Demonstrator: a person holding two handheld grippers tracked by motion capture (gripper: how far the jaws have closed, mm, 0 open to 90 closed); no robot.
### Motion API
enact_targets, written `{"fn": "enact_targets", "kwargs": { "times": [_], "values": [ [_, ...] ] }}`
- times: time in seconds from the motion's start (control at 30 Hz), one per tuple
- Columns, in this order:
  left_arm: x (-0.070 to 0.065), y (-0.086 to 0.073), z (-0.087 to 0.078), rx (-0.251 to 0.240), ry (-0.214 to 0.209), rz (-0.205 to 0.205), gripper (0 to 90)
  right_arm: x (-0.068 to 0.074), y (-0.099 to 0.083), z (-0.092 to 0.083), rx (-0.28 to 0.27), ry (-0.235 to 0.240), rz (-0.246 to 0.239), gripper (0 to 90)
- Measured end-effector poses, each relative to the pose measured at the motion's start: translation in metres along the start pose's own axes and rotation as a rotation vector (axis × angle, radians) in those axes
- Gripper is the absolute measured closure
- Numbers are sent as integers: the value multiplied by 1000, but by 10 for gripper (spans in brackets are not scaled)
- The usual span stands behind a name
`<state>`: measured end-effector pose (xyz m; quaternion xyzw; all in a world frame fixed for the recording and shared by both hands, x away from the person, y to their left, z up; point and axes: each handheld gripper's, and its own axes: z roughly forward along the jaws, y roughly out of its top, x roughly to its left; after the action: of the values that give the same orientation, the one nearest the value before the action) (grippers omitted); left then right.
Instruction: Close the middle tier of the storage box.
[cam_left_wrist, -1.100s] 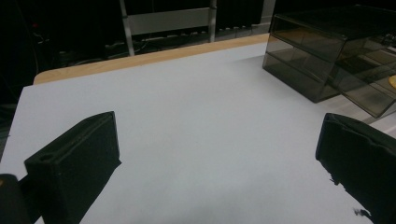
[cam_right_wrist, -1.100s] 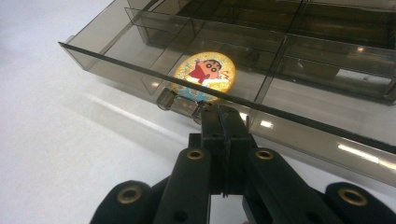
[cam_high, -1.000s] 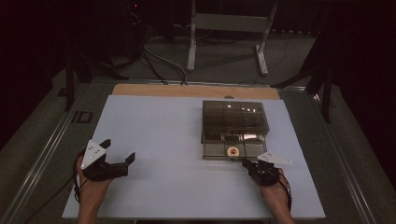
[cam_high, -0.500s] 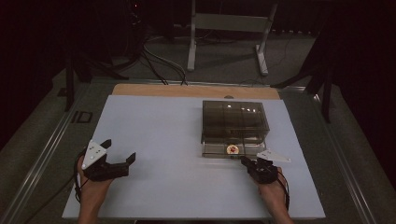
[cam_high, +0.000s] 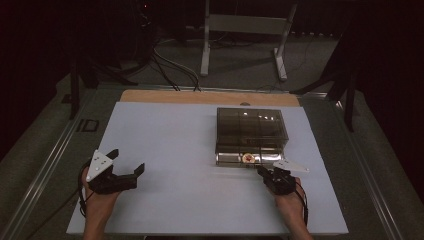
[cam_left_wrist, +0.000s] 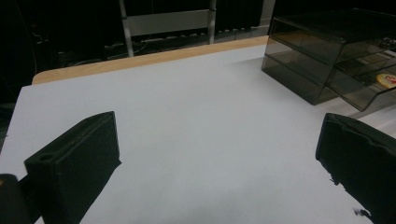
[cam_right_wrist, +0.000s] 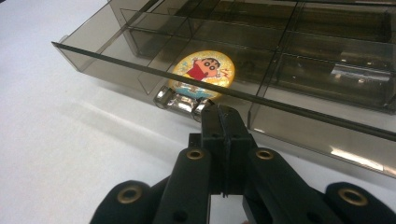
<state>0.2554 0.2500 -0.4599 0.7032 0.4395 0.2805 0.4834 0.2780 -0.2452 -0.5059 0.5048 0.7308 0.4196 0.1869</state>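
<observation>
Right gripper view: right claw (cam_right_wrist: 223, 114) closed at drawer handle (cam_right_wrist: 180, 99).

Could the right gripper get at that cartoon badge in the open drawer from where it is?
Probably yes: the right gripper sits shut at the drawer's front, the badge just behind the wall, open from above.

1. The pulled-out drawer (cam_high: 235, 159) of the smoky plastic box (cam_high: 251, 127) sticks out a little less from the box's front than one second ago. Its front edge now lies closer to the box.
2. The round cartoon badge (cam_high: 247, 158) inside this drawer sits slightly closer to the box, together with the drawer.
3. The right gripper (cam_high: 261, 172), jaws pressed together, has its tips a bit nearer to the box's front than before. The shift is small.
</observation>
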Motion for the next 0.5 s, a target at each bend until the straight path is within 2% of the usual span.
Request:
{"fn": "enact_targets", "kwargs": {
  "times": [0.5],
  "values": [
    [0, 0, 1, -1, -2, -4, 10, -2, 4, 4, 8, -17, -24, 898]
  ]
}}
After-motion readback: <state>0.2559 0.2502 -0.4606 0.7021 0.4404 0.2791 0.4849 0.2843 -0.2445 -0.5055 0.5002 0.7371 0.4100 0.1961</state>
